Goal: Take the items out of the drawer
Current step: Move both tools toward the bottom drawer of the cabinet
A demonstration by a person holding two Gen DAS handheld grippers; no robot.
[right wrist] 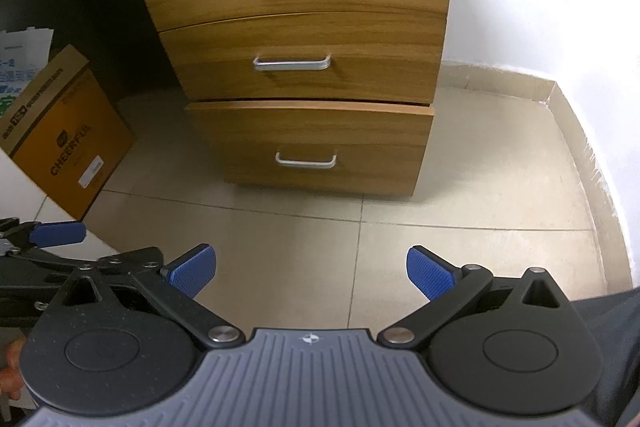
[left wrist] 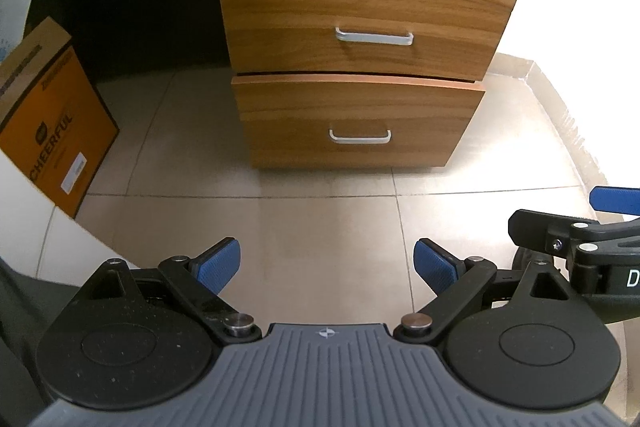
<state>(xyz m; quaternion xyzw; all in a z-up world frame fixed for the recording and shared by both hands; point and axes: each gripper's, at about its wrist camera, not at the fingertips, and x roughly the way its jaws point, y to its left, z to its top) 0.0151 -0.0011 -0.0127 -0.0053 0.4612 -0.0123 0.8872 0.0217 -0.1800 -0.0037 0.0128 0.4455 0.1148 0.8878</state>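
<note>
Barely begun: I face a three-drawer wooden cabinet point(right wrist: 304, 67) standing on the tiled floor point(right wrist: 360, 247) by the white wall, its fronts turned squarely toward me. Only the bottom drawer point(right wrist: 308, 147) juts slightly proud; its contents are hidden, and no item is out. Its metal handle point(right wrist: 306, 161) runs level, left to right. My left gripper point(left wrist: 327, 267) and right gripper point(right wrist: 311, 269) hover well short, jaws apart, holding nothing.

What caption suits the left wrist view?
Open left hand-held gripper faces a three-drawer wooden cabinet, bottom drawer slightly ajar.
</note>
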